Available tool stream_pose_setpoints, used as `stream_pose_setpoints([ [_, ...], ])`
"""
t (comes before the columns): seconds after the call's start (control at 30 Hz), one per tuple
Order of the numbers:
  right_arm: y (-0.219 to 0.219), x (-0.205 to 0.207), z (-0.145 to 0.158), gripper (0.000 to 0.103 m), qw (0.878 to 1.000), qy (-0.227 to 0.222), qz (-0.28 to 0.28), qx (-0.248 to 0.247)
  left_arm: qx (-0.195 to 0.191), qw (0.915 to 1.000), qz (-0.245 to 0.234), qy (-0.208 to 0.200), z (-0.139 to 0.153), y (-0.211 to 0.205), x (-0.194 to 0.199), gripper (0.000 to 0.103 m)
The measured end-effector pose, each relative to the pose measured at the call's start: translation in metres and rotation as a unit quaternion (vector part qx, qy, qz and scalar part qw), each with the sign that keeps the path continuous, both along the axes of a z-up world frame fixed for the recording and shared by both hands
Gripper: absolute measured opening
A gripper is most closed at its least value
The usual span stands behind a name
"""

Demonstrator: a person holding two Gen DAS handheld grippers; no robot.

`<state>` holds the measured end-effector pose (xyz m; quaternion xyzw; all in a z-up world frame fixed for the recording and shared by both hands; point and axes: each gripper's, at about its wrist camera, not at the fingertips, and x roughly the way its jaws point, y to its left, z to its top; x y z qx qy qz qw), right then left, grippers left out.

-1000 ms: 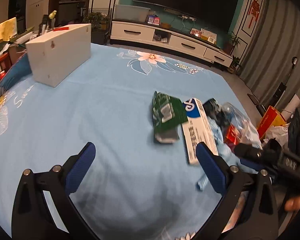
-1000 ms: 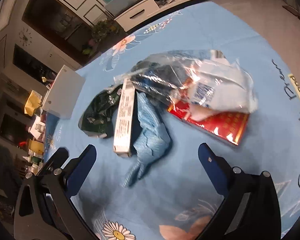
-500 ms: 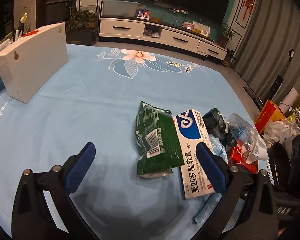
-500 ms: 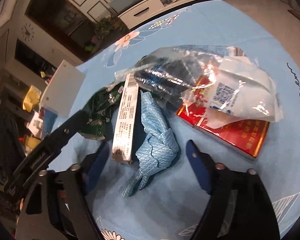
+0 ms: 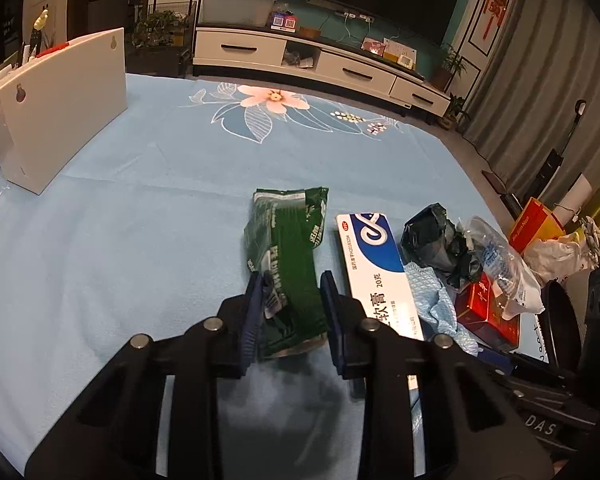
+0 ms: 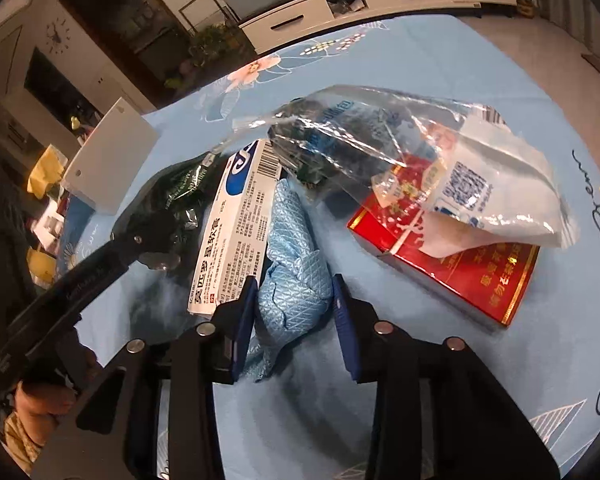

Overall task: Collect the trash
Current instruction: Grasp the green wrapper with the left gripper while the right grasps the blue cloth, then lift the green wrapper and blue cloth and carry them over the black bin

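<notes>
A pile of trash lies on the blue flowered tablecloth (image 5: pixel 140 200). My left gripper (image 5: pixel 290 286) is shut on a green foil wrapper (image 5: pixel 288 248). My right gripper (image 6: pixel 294 292) is shut on a crumpled blue cloth wipe (image 6: pixel 294 248). Between them lies a white and blue ointment box (image 5: pixel 374 268), which also shows in the right wrist view (image 6: pixel 236 232). Beyond are a black crumpled bag (image 5: pixel 436 240), a clear plastic bag (image 6: pixel 420 152) and a red box (image 6: pixel 460 264).
A white box (image 5: pixel 60 112) stands on the table at the far left. The left gripper's arm (image 6: pixel 80 272) reaches in at the left of the right wrist view. A TV cabinet (image 5: pixel 320 68) stands beyond the table. Bags (image 5: pixel 548 240) lie on the floor at the right.
Both grippers have moved forward onto the pile and closed from wide open: the left on the green wrapper, the right on the blue wipe.
</notes>
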<state>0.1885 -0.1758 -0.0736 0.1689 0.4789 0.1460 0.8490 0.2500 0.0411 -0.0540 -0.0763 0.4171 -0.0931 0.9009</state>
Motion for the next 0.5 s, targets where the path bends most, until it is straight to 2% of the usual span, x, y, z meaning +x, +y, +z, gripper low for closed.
stream_pose_setpoints([
  [0.07, 0.002, -0.003, 0.001, 0.032, 1.0, -0.008, 0.004, -0.007, -0.005, 1.0, 0.0, -0.003, 0.001, 0.002, -0.004, 0.022],
  [0.27, 0.002, -0.023, 0.017, 0.032, 0.999, -0.034, 0.019, -0.007, -0.015, 0.9996, 0.006, -0.023, 0.018, 0.009, -0.026, 0.022],
  [0.5, 0.002, -0.064, 0.039, 0.032, 0.996, -0.06, 0.059, -0.009, -0.005, 0.9989, 0.008, -0.045, 0.039, 0.015, -0.083, 0.022],
])
